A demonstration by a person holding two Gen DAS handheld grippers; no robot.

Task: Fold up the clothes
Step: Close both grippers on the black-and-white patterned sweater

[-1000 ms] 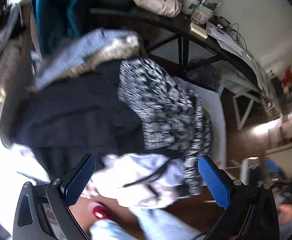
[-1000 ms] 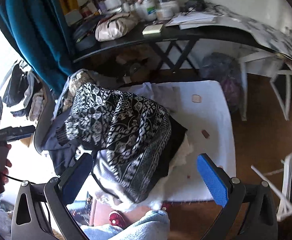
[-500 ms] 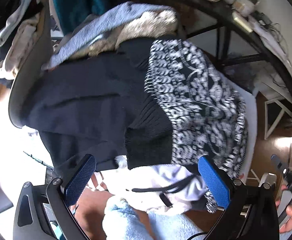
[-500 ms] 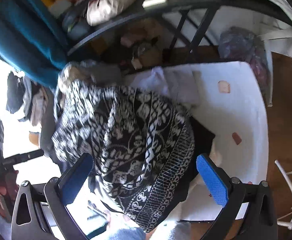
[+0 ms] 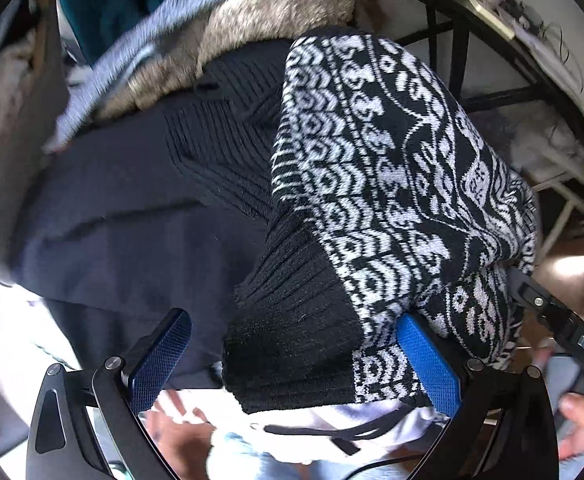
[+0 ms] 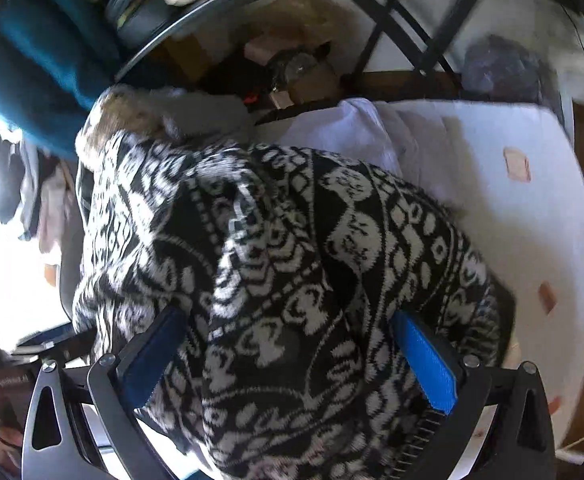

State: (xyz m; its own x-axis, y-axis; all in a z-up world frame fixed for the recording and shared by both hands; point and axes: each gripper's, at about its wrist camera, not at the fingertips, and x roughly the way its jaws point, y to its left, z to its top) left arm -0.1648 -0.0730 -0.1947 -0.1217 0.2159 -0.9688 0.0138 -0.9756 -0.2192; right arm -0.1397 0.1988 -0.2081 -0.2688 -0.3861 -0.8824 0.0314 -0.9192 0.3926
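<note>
Patterned sweater (image 6: 292, 280) on clothes pile, left gripper (image 5: 292, 360) and right gripper (image 6: 288, 364) jaws apart around it.

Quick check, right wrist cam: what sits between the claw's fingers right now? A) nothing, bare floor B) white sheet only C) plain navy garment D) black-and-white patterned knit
D: the black-and-white patterned knit fills the gap between the blue pads of the right claw, whose jaws stand wide apart; the white sheet lies off to the side beyond it.
</note>
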